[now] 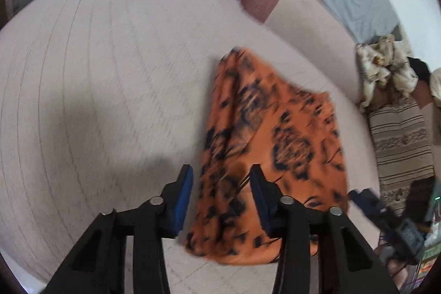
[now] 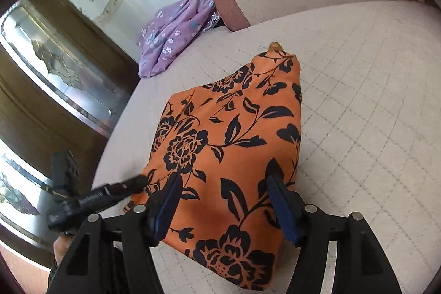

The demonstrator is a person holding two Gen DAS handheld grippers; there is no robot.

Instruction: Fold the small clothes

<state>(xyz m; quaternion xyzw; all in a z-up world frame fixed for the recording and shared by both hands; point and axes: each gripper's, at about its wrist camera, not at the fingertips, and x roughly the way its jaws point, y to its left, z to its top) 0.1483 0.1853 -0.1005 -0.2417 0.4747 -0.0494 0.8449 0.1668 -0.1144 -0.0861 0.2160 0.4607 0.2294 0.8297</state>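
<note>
1. On the pale quilted mattress (image 2: 358, 101) lies the folded orange cloth with black flowers (image 2: 228, 145), near its left edge.
2. Both the right gripper (image 2: 223, 197) and the left gripper (image 1: 220, 194) hang over it, jaws apart, pads clear of the fabric.
3. Near the far edge, a crumpled lilac floral garment (image 2: 171, 40) lies beside a pink bolster (image 2: 228, 2).

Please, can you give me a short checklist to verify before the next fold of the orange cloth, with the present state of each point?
1. Orange cloth lies on the quilted surface: ok.
2. Left gripper holds nothing, jaws apart: ok.
3. Right gripper holds nothing, jaws apart: ok.
4. Cloth flat, no wrinkles: not ok, ridges near the narrow end.
5. Purple garment lies apart from the cloth: ok.
6. Layers underneath aligned: cannot tell.
</note>
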